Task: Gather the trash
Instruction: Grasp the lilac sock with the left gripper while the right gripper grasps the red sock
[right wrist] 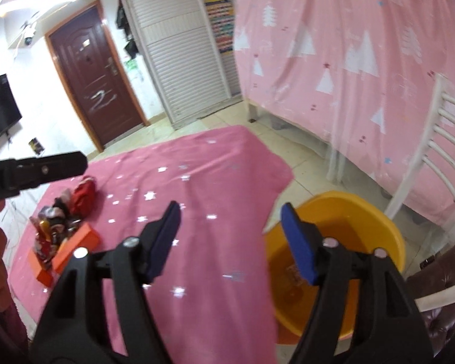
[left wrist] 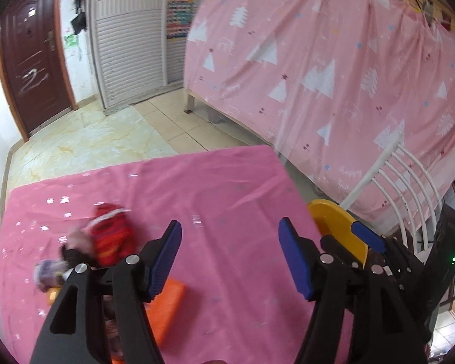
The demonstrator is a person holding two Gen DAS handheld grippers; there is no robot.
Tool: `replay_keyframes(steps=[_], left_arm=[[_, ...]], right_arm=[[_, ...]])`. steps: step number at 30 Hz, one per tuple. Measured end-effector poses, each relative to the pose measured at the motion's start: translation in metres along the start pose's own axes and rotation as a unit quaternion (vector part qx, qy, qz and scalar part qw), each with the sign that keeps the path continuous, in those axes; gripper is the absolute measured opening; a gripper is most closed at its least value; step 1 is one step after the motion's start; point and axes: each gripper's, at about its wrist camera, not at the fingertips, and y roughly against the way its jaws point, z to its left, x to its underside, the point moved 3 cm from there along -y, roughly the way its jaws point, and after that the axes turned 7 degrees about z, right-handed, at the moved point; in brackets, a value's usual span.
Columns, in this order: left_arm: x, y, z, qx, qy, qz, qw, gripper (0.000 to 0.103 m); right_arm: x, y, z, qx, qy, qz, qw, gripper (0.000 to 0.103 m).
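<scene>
Both claws are open and hold nothing: the left claw [left wrist: 230, 261] and the right claw [right wrist: 230, 242]. The trash pile [right wrist: 60, 221] sits at the left on the pink counter [right wrist: 197, 188]. The yellow bin [right wrist: 342, 236] waits at the right. Next, I think, a claw must reach left and pinch one piece.

At the upper left of my view stands a dark brown door [right wrist: 95, 74], with a white slatted cabinet [right wrist: 179, 51] just right of it. A pink curtain printed with white trees [right wrist: 348, 45] fills the upper right. At the right edge I see a white slatted chair back [right wrist: 439, 139].
</scene>
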Motion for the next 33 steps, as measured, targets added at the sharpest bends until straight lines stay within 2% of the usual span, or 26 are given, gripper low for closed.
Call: replay_keyframes(steps=[8, 18, 26, 33], left_arm=[[0.004, 0.027, 0.072, -0.031, 0.033, -0.017, 0.9988, 0.062], [0.021, 0.034, 0.153, -0.056, 0.061, -0.01, 0.9965, 0.064], [0.041, 0.022, 0.213, -0.044, 0.102, 0.018, 0.9937, 0.064], [0.058, -0.005, 0.235, -0.023, 0.128, 0.055, 0.99, 0.062]], right_arm=[[0.005, -0.013, 0.064, -0.021, 0.05, 0.02, 0.998, 0.071], [0.015, -0.027, 0.13, -0.04, 0.102, 0.054, 0.993, 0.071], [0.006, -0.04, 0.163, -0.039, 0.118, 0.056, 0.991, 0.071], [-0.007, -0.056, 0.186, -0.045, 0.125, 0.059, 0.989, 0.071]])
